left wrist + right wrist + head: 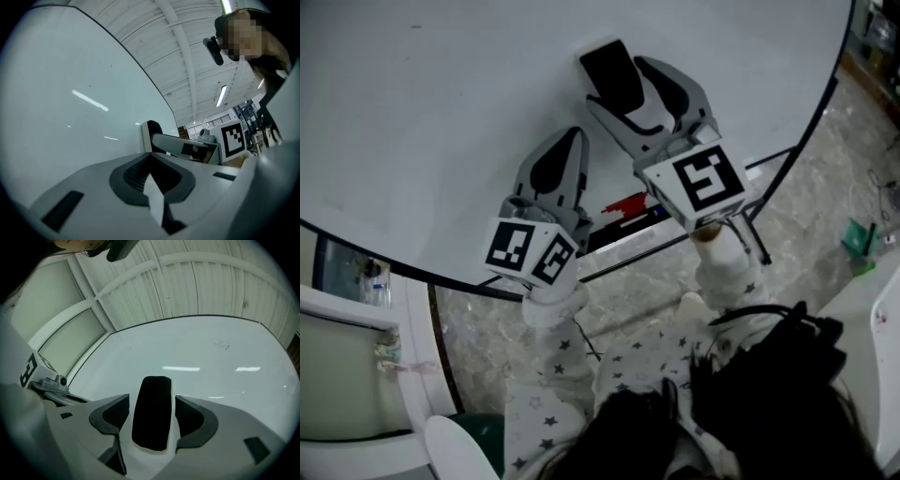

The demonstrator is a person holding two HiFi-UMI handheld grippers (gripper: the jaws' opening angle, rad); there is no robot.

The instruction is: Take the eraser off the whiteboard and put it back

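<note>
The black eraser [613, 71] sits flat against the whiteboard [441, 112]. My right gripper [623, 91] is at it, one jaw on either side. In the right gripper view the eraser [152, 399] stands upright between the pads with a gap on both sides, so the right gripper [152, 417] is open. My left gripper [570, 141] points at the board lower left of the eraser, jaws together and nothing in them. In the left gripper view its pads [140, 176] meet, and the eraser [153, 131] and right gripper [187, 147] show beyond.
The board's ledge [675, 239] runs below the grippers with a red marker [625, 204] and a darker one on it. Black stand legs [759, 239] reach to the mottled floor. A green object [860, 239] lies at the right. White furniture [356, 375] is at the lower left.
</note>
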